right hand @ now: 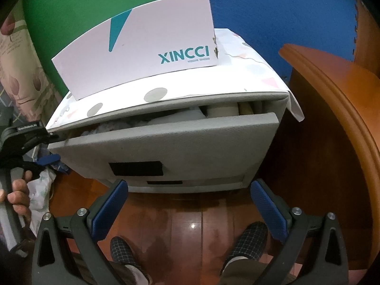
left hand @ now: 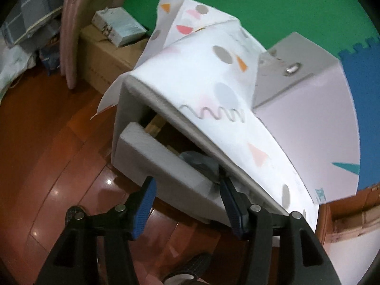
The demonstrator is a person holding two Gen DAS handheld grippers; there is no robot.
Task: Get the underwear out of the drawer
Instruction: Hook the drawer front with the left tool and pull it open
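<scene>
The drawer [right hand: 166,147] is pulled only partly out of the grey cabinet [left hand: 296,54], and the gap at its top is narrow. To do this step well, the left gripper [left hand: 187,190] should go in over the front panel, reach down far enough to take a good fold of cloth, close firmly, then lift up and back so the cloth clears the panel and the patterned sheet [left hand: 213,76] hanging above it. Widening the drawer first would likely help.

The underwear [left hand: 201,162] lies bunched inside the gap, grey-blue. The left jaws stand wide apart, astride the panel's corner; the right-hand finger looks to be touching the cloth, nothing gripped. The right gripper [right hand: 190,204] hangs in front of the drawer, jaws wide, holding nothing
</scene>
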